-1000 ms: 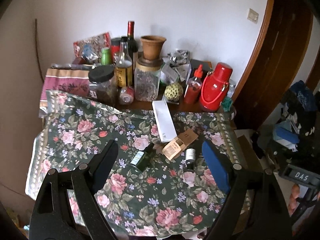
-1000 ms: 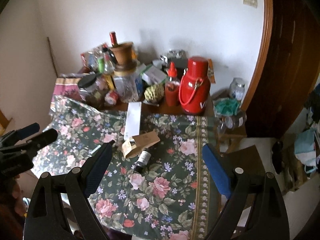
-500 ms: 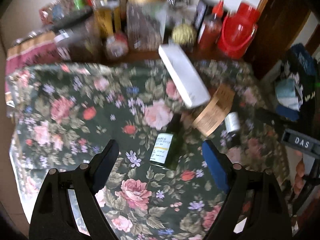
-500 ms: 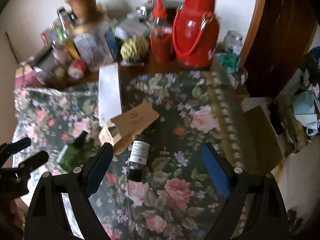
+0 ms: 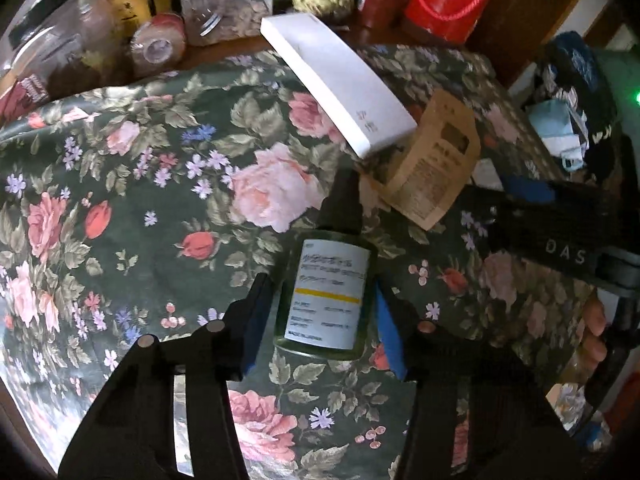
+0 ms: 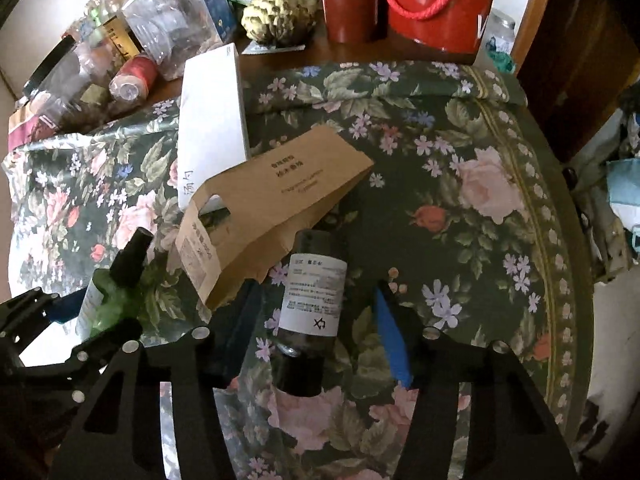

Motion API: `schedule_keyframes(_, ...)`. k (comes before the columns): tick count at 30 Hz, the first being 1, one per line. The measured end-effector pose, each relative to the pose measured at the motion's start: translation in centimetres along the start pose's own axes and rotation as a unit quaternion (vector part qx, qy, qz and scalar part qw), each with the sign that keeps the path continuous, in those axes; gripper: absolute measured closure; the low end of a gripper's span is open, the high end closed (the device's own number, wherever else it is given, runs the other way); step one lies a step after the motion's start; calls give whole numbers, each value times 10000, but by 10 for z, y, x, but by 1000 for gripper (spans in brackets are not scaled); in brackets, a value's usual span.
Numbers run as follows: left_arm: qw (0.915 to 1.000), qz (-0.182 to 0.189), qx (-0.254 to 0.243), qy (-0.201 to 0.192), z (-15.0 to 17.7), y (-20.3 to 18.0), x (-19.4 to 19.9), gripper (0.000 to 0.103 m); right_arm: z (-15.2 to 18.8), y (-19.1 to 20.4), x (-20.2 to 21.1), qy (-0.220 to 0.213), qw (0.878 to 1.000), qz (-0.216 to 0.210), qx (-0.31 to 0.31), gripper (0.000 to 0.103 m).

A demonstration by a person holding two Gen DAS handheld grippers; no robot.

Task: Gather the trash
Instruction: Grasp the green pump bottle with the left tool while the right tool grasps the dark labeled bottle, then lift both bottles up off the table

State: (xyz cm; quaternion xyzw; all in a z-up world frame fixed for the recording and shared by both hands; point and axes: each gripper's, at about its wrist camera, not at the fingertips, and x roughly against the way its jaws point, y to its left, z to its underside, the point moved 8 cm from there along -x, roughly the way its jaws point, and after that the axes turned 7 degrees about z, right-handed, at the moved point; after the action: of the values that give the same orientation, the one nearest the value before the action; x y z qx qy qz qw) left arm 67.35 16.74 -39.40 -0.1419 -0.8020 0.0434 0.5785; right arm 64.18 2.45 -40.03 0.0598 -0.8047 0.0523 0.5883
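On the floral tablecloth [image 5: 160, 208] lies a green bottle [image 5: 326, 300] with a white label and a black pump top. My left gripper [image 5: 320, 292] points down over it, jaws closing, the bottle between the blue pads with a thin gap on the left side. A dark bottle [image 6: 312, 300] with a white label lies between the fingers of my right gripper [image 6: 316, 286]. Its jaws are closing too, with gaps on both sides. A brown paper bag [image 6: 272, 208] and a long white box [image 6: 212, 120] lie just beyond both bottles.
Jars, a red thermos [image 6: 436, 4], a red sauce bottle [image 6: 348, 12] and a scaly green fruit [image 6: 280, 12] crowd the table's back edge. The cloth's bordered edge [image 6: 560, 240] drops off to the right, with clutter on the floor beyond.
Both grippers have come down close to the tablecloth and tilted steeply. Each pair of jaws has narrowed around its bottle, green on the left, dark on the right.
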Motion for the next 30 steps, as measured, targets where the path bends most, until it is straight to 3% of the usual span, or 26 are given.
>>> schedule_keyframes(4, 10000, -77, 9, -48, -3, 0, -2, 59, 2, -1, -1, -48, 9999, 34, 130, 75)
schedule_keyframes(9, 9994, 19, 330, -25, -9, 0, -3, 62, 7, -10, 9, 24, 9996, -285, -30, 77)
schedule_keyframes(14, 9976, -26, 621, -302, -18, -4, 21, 62, 7, -29, 36, -145, 9984, -492, -230, 77)
schedule_keyframes(22, 9882, -282, 796, -1275, -33, -35, 96, 62, 4, -57, 102, -795, 9946, -647, -161, 77)
schedule_keyframes(30, 9639, -549, 868, -2455, -21, -101, 185, 62, 9, -77, 183, -1726, 9803, -926, 241, 77)
